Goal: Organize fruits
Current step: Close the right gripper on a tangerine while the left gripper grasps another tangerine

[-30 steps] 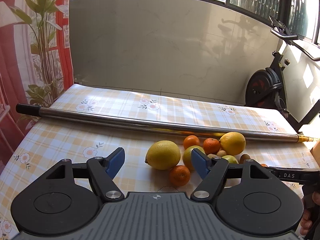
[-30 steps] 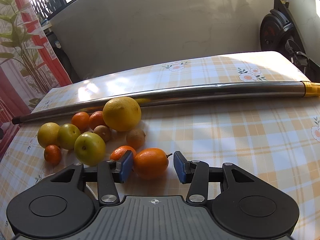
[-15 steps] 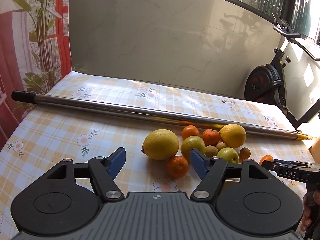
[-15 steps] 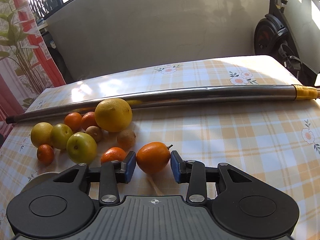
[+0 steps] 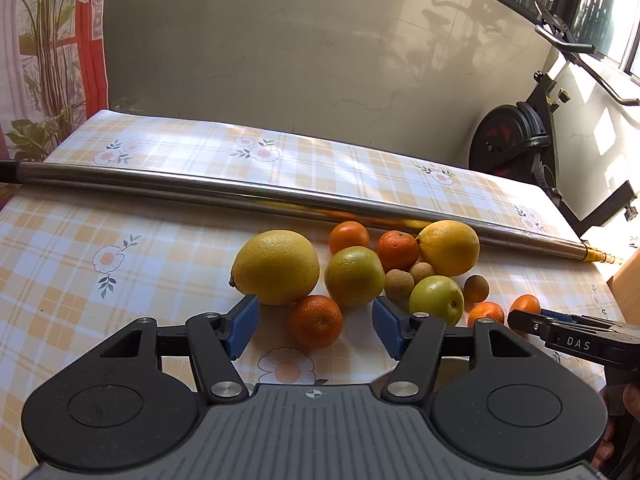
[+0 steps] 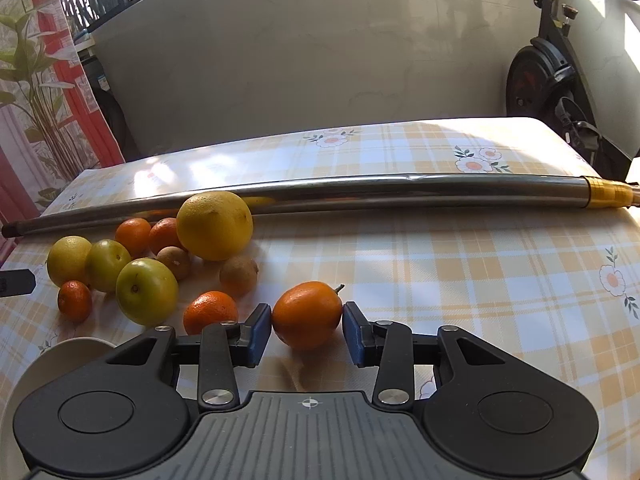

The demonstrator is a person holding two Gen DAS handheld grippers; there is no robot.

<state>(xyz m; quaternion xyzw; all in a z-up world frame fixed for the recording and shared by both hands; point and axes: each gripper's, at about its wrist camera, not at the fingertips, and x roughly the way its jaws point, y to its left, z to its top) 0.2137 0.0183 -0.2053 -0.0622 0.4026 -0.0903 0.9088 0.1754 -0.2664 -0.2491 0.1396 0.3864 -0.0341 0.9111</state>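
A: Which step is in hand?

B: Picking, I'd judge. The right gripper point(image 6: 307, 334) has its fingers point(image 6: 256, 334) pinching the stemmed orange point(image 6: 307, 314), blue pads touching its flanks at 9 and 3 o'clock. It looks to sit on the checked surface point(image 6: 480, 280).

A: And the other one?

B: The left gripper point(image 5: 314, 330) has its fingers closing, not yet on anything. A small mandarin point(image 5: 316, 321) lies between them, nearer the left pad. The big lemon point(image 5: 276, 266) sits at 11 o'clock from it, just beside.

A: Next move?

B: Probably lift the orange clear, and centre the left fingers on the mandarin before they press, away from the lemon. A pale plate rim point(image 6: 60, 360) shows at 8 o'clock in the right view; whether it's the goal, I can't tell.
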